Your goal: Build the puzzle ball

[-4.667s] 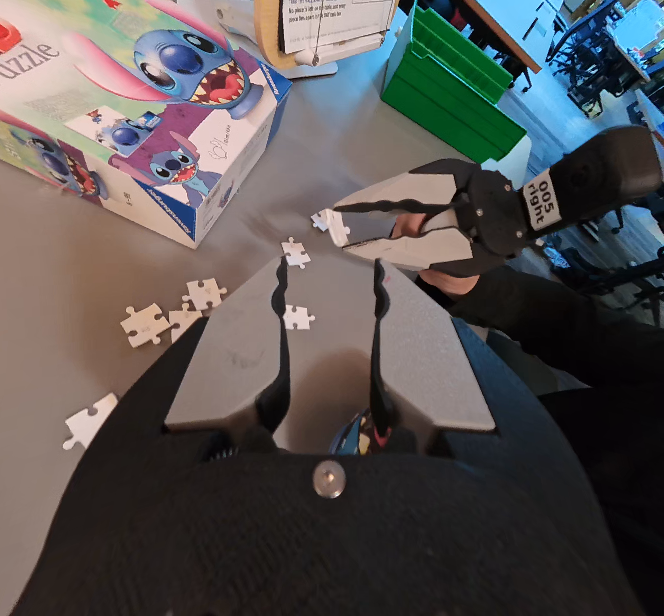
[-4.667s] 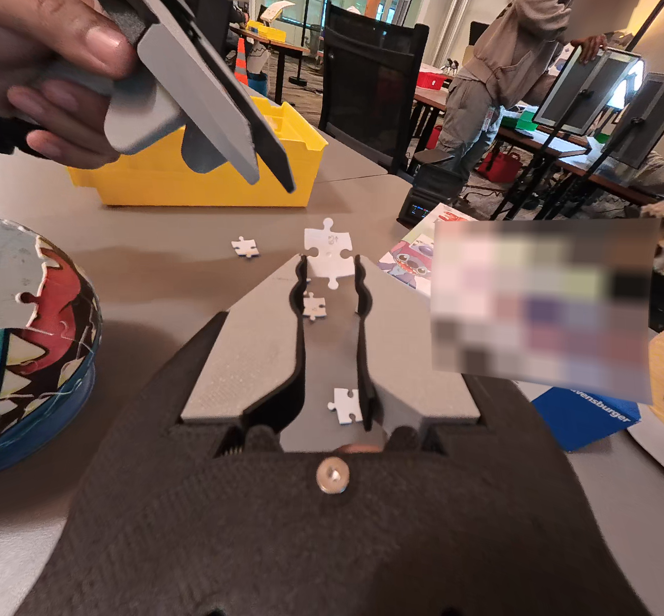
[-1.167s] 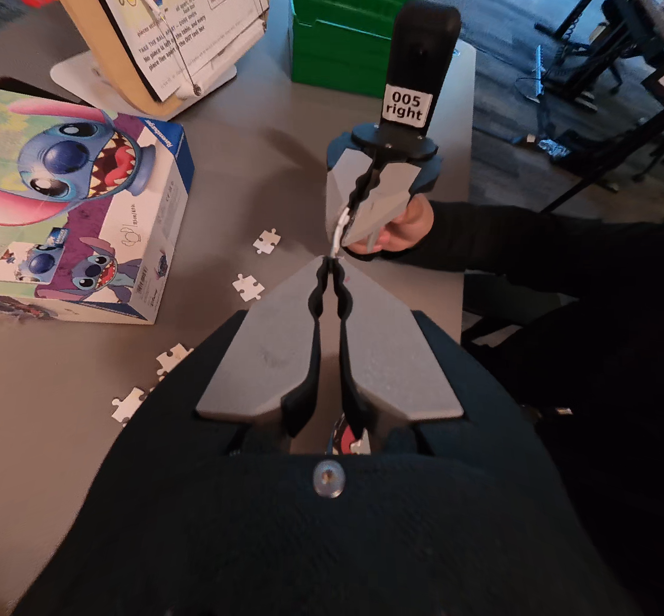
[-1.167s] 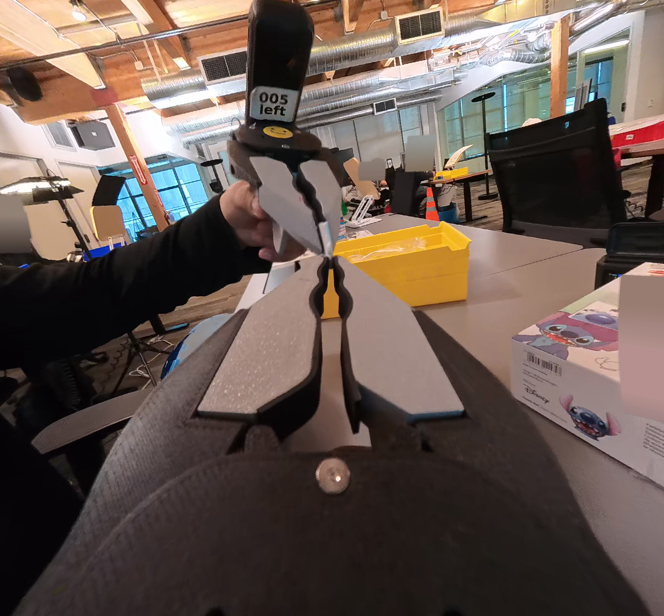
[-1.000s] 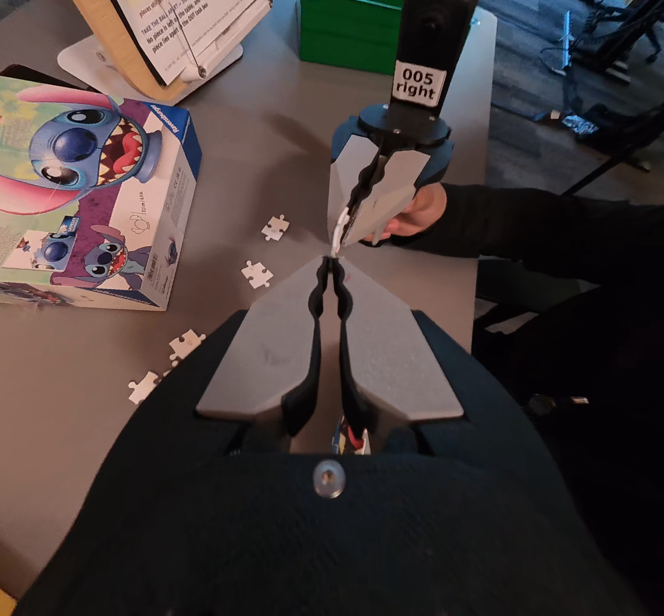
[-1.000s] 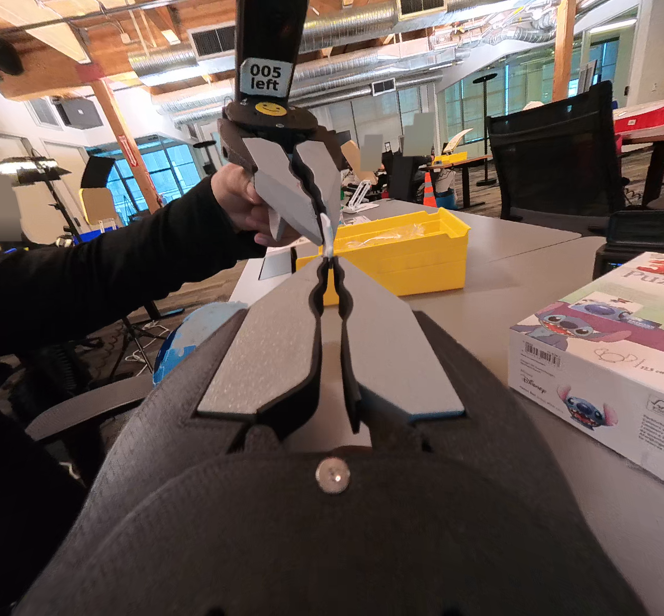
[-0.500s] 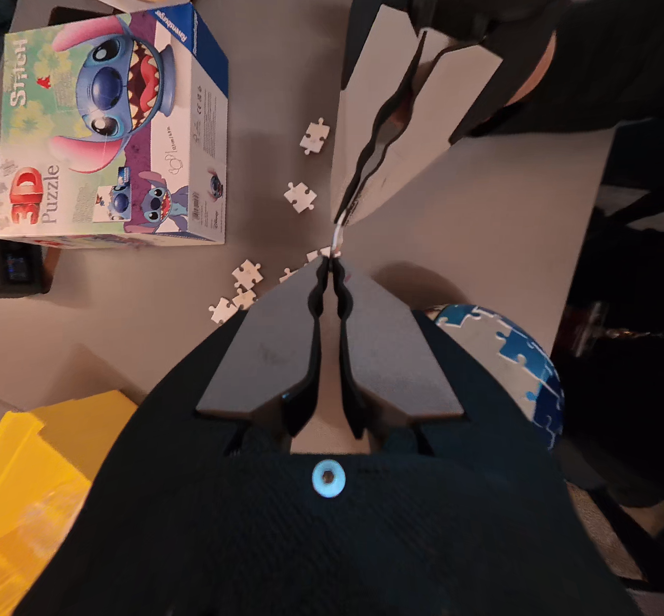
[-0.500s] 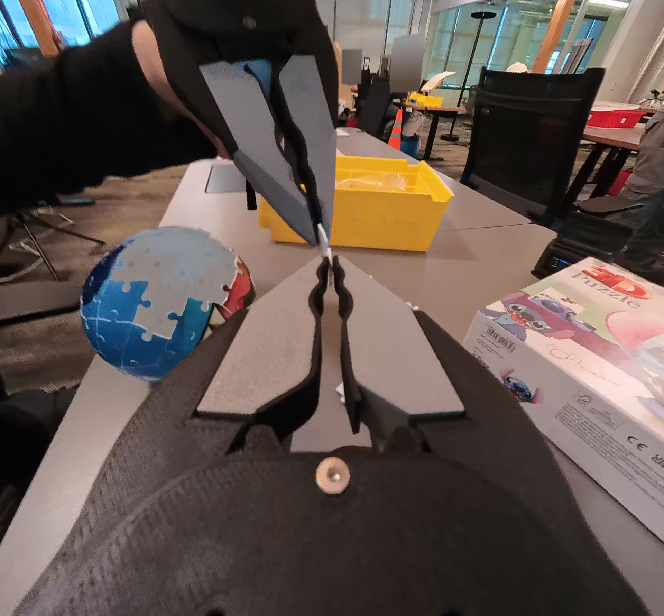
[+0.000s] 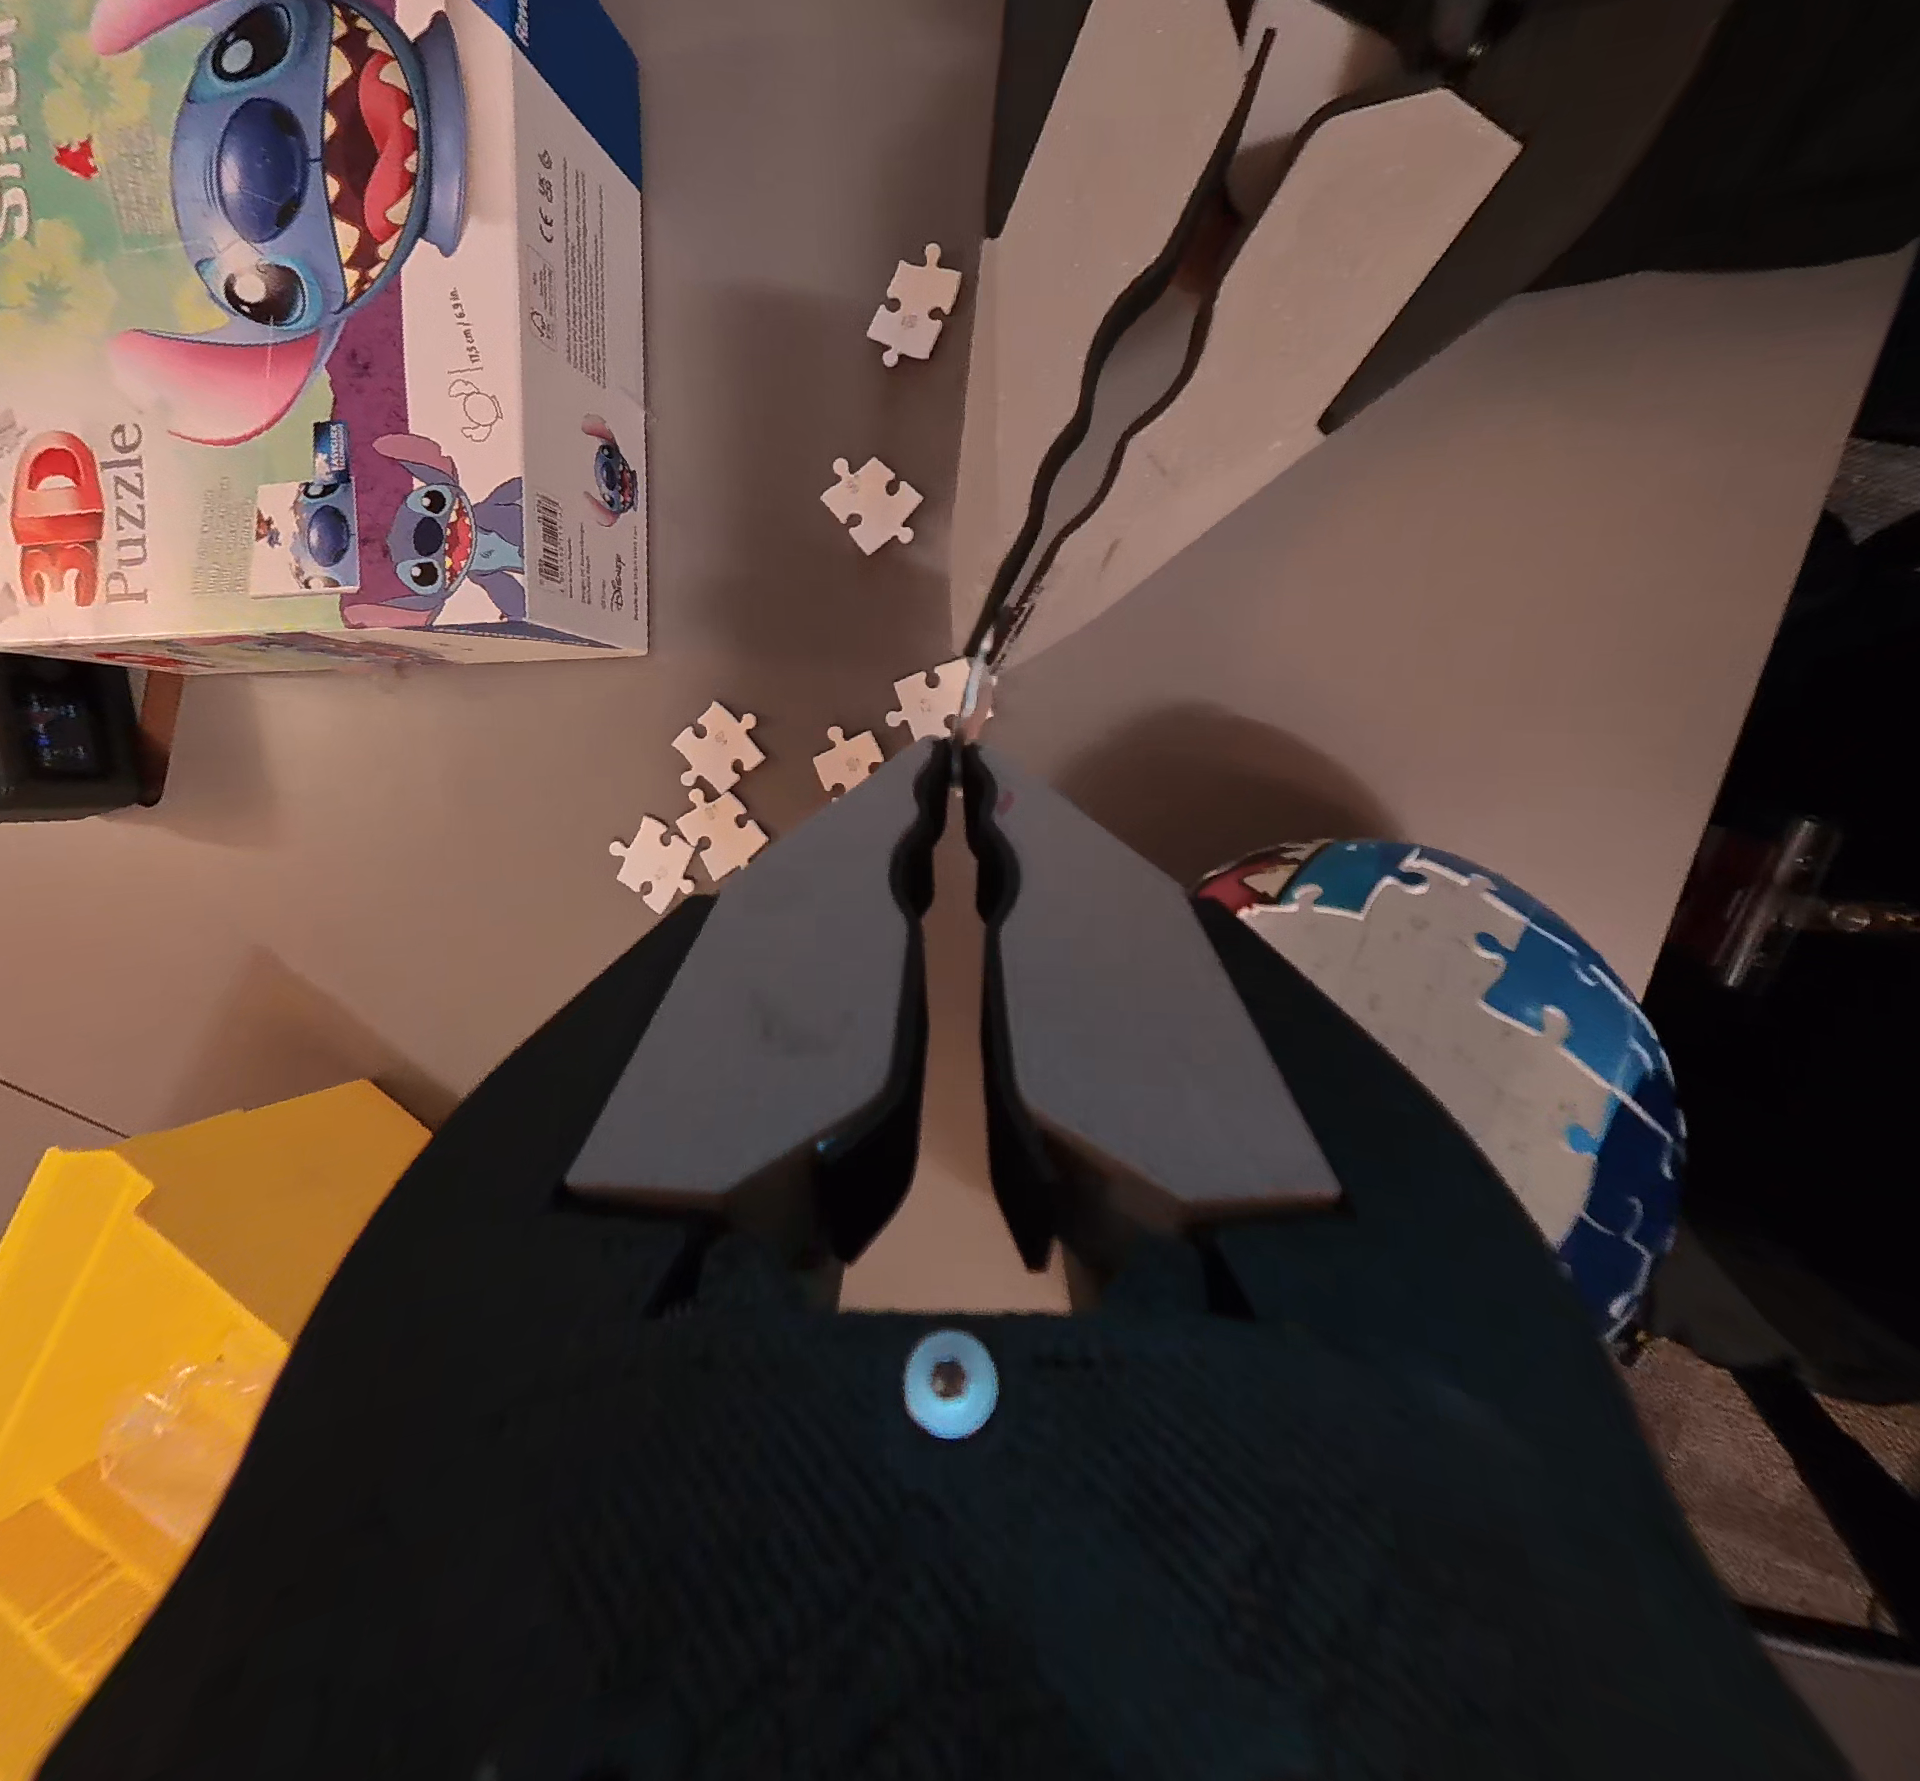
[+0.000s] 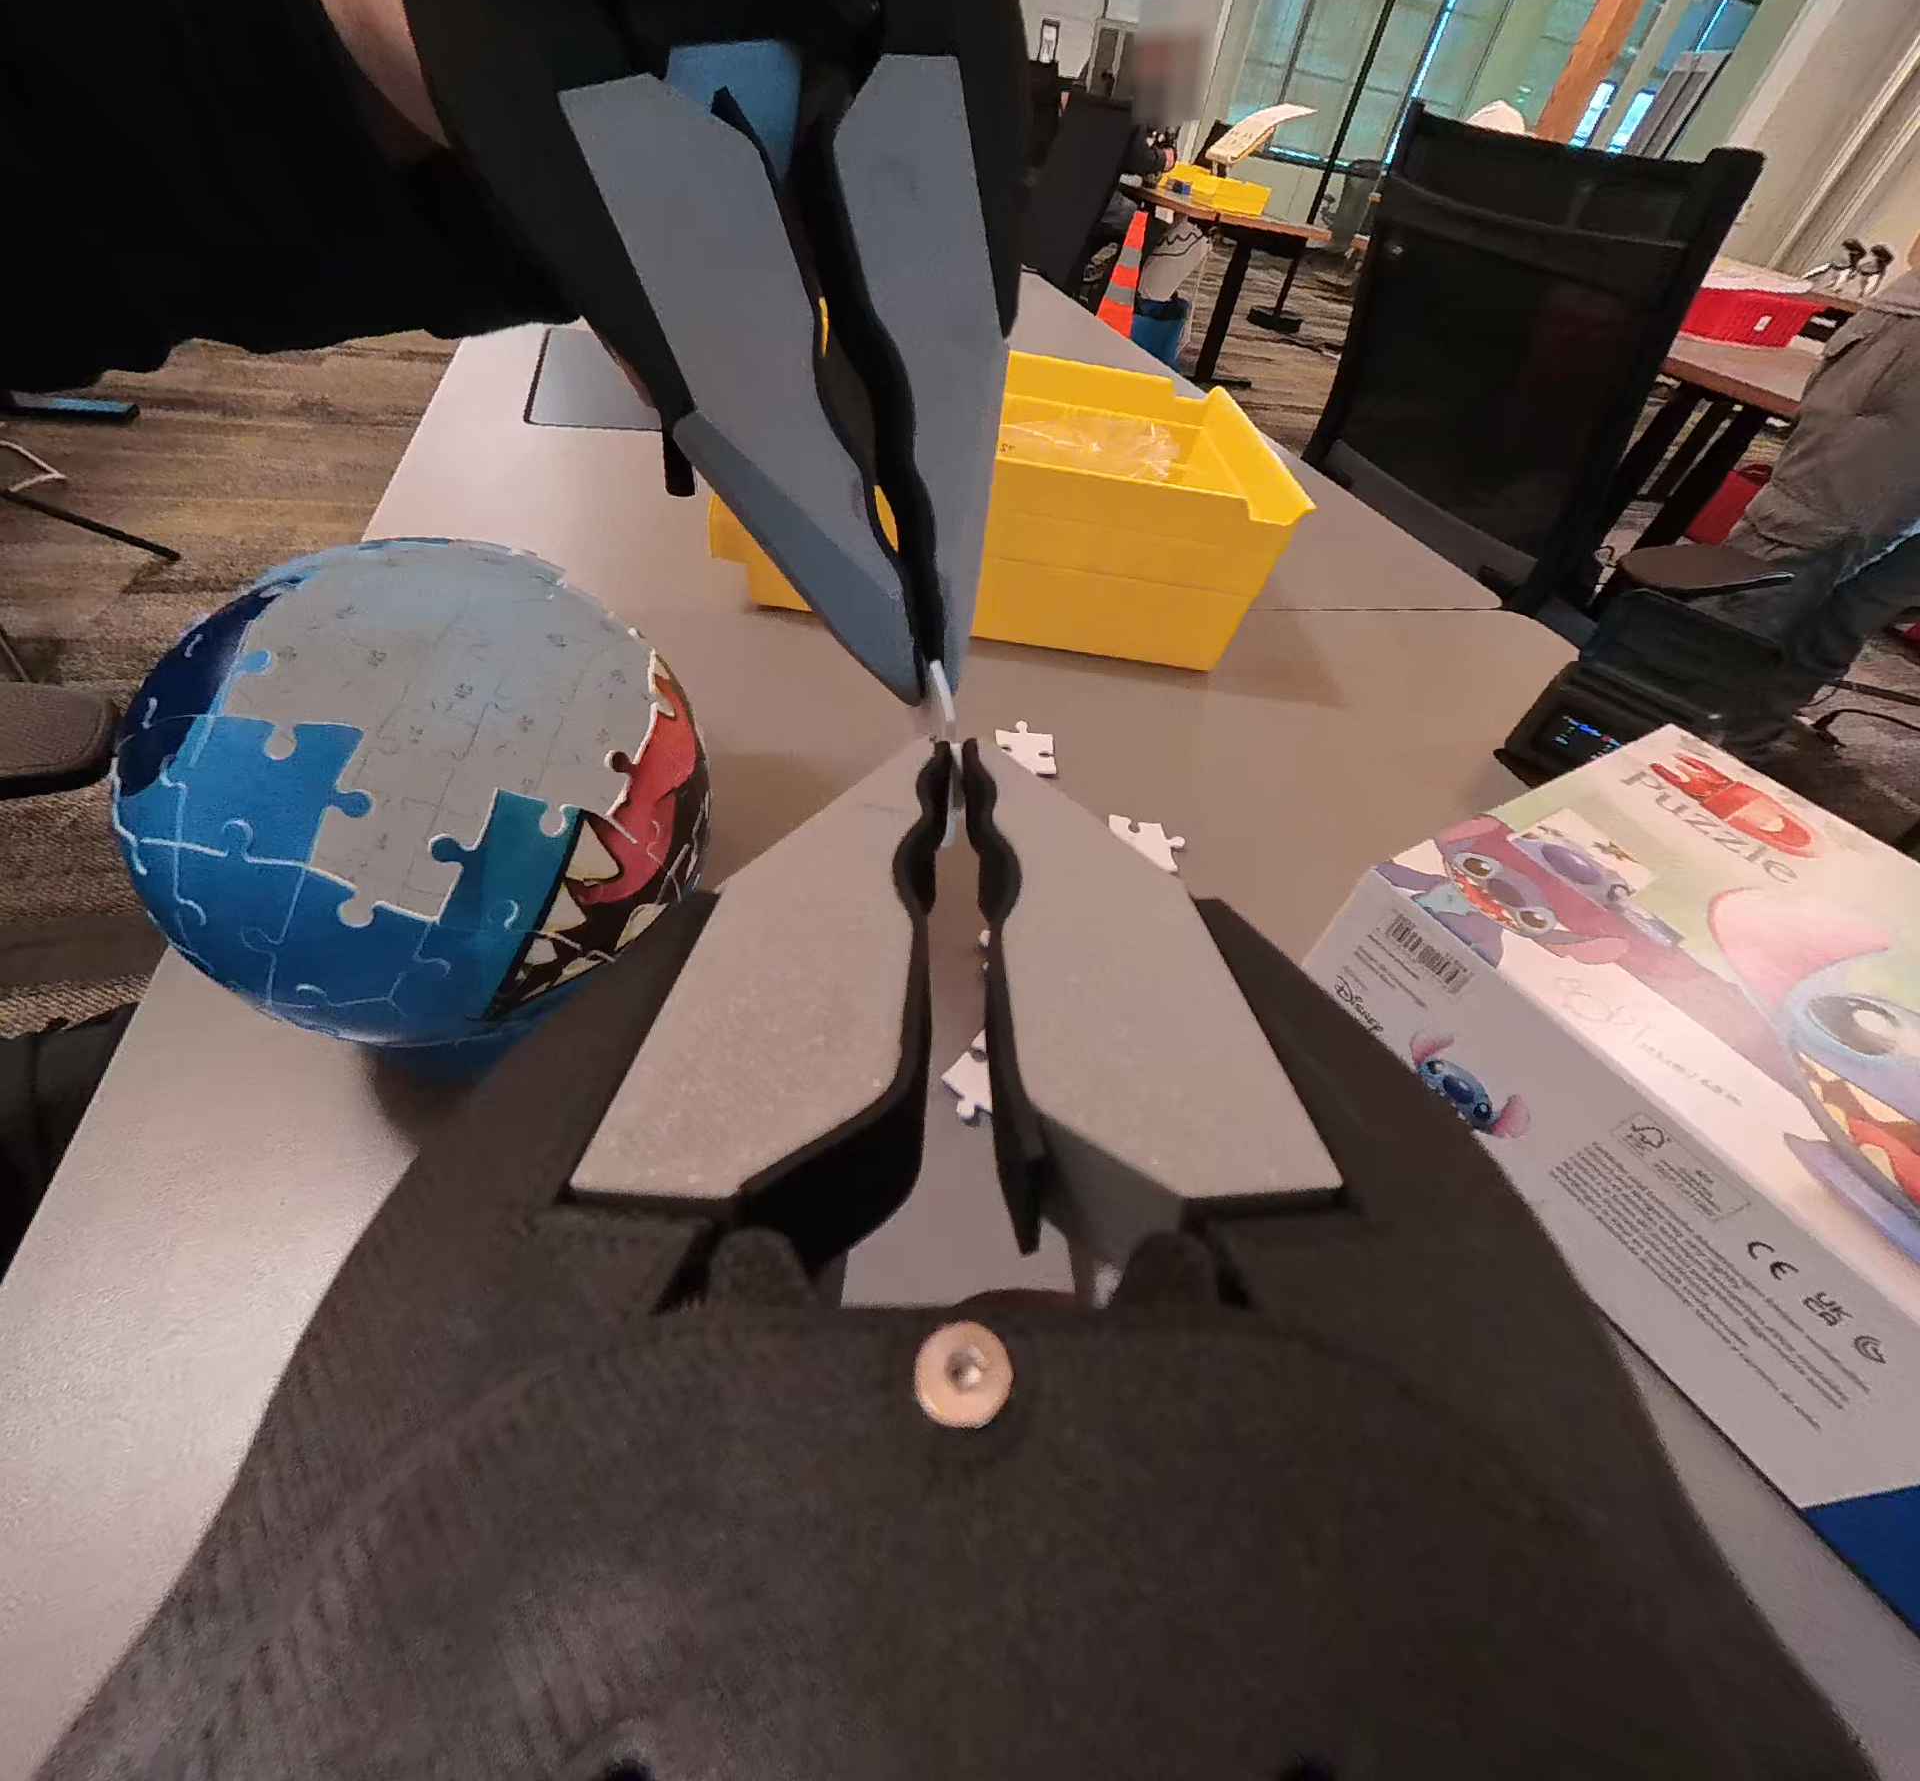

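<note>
Both grippers, left and right, pinch one edge-on piece tip to tip above the table, seemingly a mid-air handover; next, one lets go and carries it to the ball nearby.

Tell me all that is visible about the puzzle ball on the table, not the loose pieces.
The puzzle ball is a nearly closed sphere of interlocked curved pieces, plastic-looking and slightly glossy. Most pieces show blue; a large patch shows plain pale grey backs, and one side bears red with white teeth outlined in black. It rests near the edge of the grey table, on what seems a blue base. Neither pair of tongs touches it; the left wrist view shows it beside the left tongs.
</note>
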`<state>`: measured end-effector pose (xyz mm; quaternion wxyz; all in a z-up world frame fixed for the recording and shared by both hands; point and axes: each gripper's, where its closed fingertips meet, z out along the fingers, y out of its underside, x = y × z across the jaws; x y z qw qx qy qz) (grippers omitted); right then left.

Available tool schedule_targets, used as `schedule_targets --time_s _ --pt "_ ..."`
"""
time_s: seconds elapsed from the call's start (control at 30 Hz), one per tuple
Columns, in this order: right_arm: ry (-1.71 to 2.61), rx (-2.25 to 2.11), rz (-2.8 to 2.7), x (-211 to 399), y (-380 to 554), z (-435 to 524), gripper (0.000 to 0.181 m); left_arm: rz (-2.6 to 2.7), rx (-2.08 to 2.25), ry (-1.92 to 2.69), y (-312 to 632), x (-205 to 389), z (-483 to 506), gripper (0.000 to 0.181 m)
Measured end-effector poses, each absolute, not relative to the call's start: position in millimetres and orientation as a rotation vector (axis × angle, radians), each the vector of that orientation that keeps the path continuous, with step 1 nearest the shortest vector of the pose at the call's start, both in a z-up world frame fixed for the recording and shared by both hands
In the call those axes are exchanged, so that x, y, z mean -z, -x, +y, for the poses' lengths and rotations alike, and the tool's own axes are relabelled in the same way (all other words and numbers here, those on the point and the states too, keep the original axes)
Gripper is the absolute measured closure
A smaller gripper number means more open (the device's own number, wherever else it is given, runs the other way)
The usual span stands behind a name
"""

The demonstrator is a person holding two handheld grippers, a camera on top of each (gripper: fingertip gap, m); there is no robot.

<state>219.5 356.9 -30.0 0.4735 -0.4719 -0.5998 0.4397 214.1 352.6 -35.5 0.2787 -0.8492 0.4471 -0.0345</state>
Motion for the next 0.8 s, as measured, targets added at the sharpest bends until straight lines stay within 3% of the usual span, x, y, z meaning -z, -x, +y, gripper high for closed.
schedule_targets --time_s 0.17,0.3,0.67,0.8 --pt "1.158 -1.136 -1.444 25 -221 354 0.181 1.088 0.182 2.242 -215 26 353 0.178" --pt "1.180 -1.229 -1.410 22 -224 355 0.181 0.960 0.189 2.214 -195 14 350 0.157" --pt "1.247 -1.292 -1.469 33 -218 341 0.181 0.487 0.388 1.919 -90 -8 256 0.134" --pt "1.264 -1.286 -1.491 40 -212 335 0.181 0.497 0.495 1.858 -96 15 222 0.114"
